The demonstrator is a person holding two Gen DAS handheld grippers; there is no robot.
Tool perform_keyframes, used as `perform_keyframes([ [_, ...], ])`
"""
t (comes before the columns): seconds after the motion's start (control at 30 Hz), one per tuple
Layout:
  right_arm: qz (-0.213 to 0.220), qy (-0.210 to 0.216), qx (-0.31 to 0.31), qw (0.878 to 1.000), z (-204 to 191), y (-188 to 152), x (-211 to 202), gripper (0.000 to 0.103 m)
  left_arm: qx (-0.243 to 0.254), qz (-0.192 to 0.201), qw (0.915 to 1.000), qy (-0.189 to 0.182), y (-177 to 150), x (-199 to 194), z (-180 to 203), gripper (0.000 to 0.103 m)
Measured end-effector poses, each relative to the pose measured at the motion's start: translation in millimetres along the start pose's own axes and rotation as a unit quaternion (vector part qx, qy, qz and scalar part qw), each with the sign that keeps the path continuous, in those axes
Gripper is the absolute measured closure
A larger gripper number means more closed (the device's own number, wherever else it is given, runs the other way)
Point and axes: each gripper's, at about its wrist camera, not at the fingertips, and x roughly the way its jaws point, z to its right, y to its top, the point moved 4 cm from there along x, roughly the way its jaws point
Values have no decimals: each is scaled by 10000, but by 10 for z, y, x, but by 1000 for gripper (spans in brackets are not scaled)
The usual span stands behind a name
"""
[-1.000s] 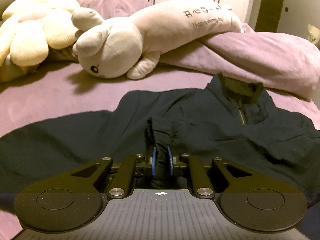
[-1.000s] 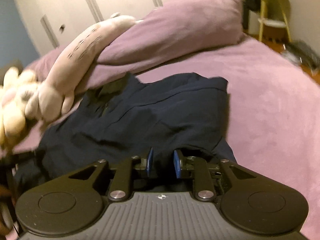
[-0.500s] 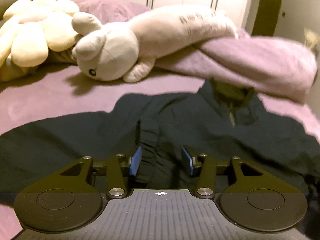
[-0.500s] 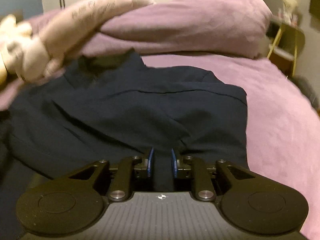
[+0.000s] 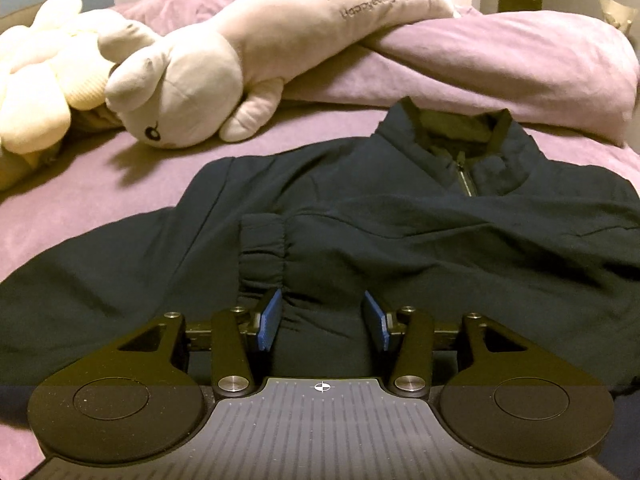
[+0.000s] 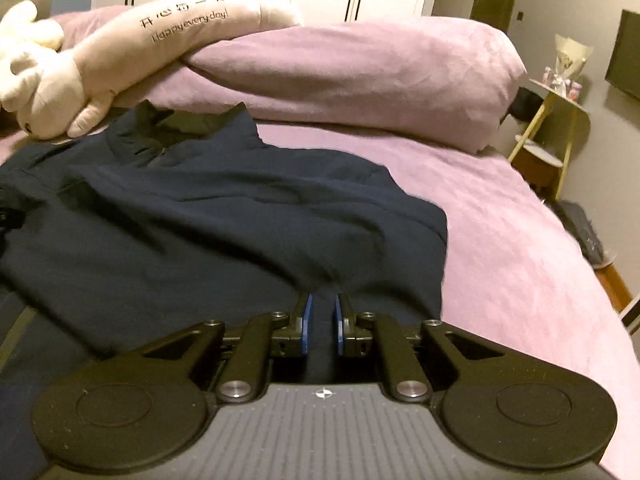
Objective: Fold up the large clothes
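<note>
A dark navy jacket (image 5: 400,232) is spread on the purple bed (image 6: 520,220), collar toward the far pillows. The left gripper (image 5: 322,316) is seen parted, its elastic cuff (image 5: 262,256) lying loose between the pads. The right gripper (image 6: 321,322) is pinched narrowly on the jacket's near hem.

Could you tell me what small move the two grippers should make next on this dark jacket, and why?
Probably draw the left gripper back clear of the sleeve cuff: its jaws stand open with the cuff lying flat across the jacket. The right gripper is shut on a fold of the jacket's near edge, so it looks ready to carry the next fold.
</note>
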Motion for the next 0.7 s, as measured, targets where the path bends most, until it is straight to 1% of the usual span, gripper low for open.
perform_keyframes([
  [0.07, -15, 26, -106, 9999, 8, -158, 23, 93, 21, -14, 10000, 10, -22, 6, -18, 52],
  [0.13, 84, -76, -513, 9986, -68, -222, 58, 93, 45, -29, 10000, 30, -29, 11, -15, 50],
  [0.17, 53, -159, -671, 9976, -109, -211, 69, 92, 113, -3, 9999, 49, -46, 19, -12, 45],
  [0.2, -21, -209, -749, 9970, -138, -190, 69, 91, 175, -13, 9998, 105, -72, 37, -21, 34],
  [0.23, -104, -226, -776, 9967, -157, -162, 77, 91, 174, -53, 9997, 177, -97, 54, -44, 28],
  [0.27, -183, -227, -757, 9967, -157, -139, 77, 91, 74, -99, 9997, 219, -115, 61, -94, 20],
  [0.33, -309, -179, -594, 9976, -130, -84, 46, 91, -598, -255, 9979, -64, -160, 41, -285, 19],
  [0.37, -374, -131, -432, 9983, -116, -55, -22, 90, -980, -325, 9944, -235, -184, 7, -396, 19],
  [0.4, -399, -21, -235, 9989, -111, -40, -116, 89, -1225, -364, 9911, -364, -194, -44, -488, 24],
  [0.43, -383, 200, 10, 9991, -112, -42, -268, 86, -1377, -360, 9887, -465, -206, -115, -562, 27],
  [0.47, -355, 512, 261, 9977, -134, -61, -428, 78, -1503, -318, 9866, -557, -223, -204, -645, 30],
  [0.5, -342, 840, 483, 9947, -157, -105, -582, 71, -1611, -236, 9847, -620, -252, -337, -760, 30],
  [0.57, -385, 1437, 935, 9844, -227, -260, -850, 69, -1701, -38, 9836, -597, -346, -601, -1022, 30],
  [0.6, -453, 1655, 1111, 9789, -261, -353, -938, 69, -1769, 89, 9820, -659, -408, -730, -1172, 30],
  [0.63, -542, 1813, 1279, 9736, -294, -451, -1003, 69, -1869, 168, 9802, -633, -463, -838, -1341, 28],
  [0.67, -618, 1911, 1449, 9688, -324, -551, -1054, 69, -2008, 236, 9781, -492, -524, -938, -1541, 25],
  [0.7, -664, 1995, 1596, 9645, -355, -627, -1086, 69, -2209, 309, 9745, -262, -590, -1028, -1825, 23],
])
